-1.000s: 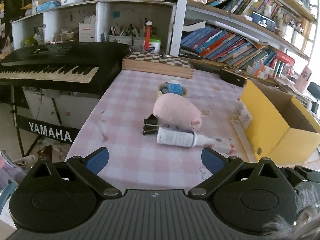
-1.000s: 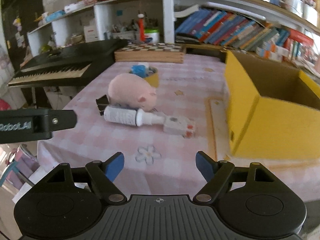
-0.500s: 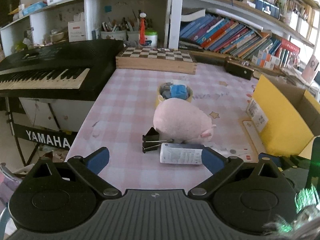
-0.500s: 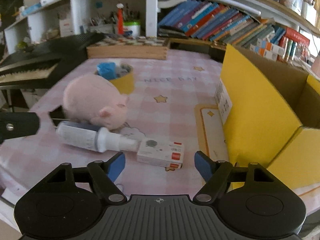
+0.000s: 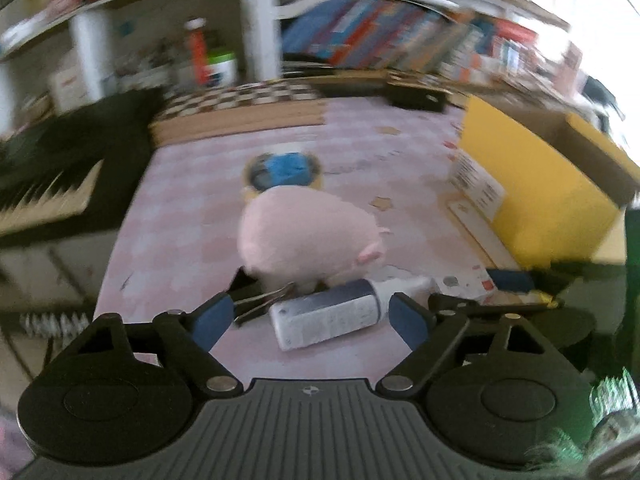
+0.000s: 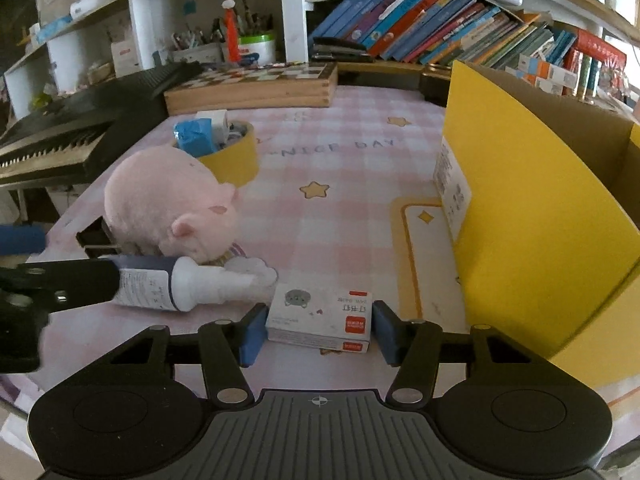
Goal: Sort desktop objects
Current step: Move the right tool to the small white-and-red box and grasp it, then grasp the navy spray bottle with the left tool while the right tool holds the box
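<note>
Cardboard, light and stiff: the small white box (image 6: 320,318) lies flat on the near table edge between the open pads of the right gripper (image 6: 318,330), not yet pinched; its short ends offer the best hold. The left gripper (image 5: 310,316) is open too, straddling the spray bottle (image 5: 332,312), smooth, round and likely to roll. Just beyond sit the soft pink plush (image 6: 168,204) and a binder clip (image 5: 256,300), crowding the bottle. The yellow bin (image 6: 532,208) stands right.

Soft cloth, smooth plastic, printed card

The pink fuzzy cloth pig toy (image 6: 168,204) looks matt; the white plastic spray bottle (image 6: 176,284) smooth; the small white card box (image 6: 320,316) glossy.
</note>
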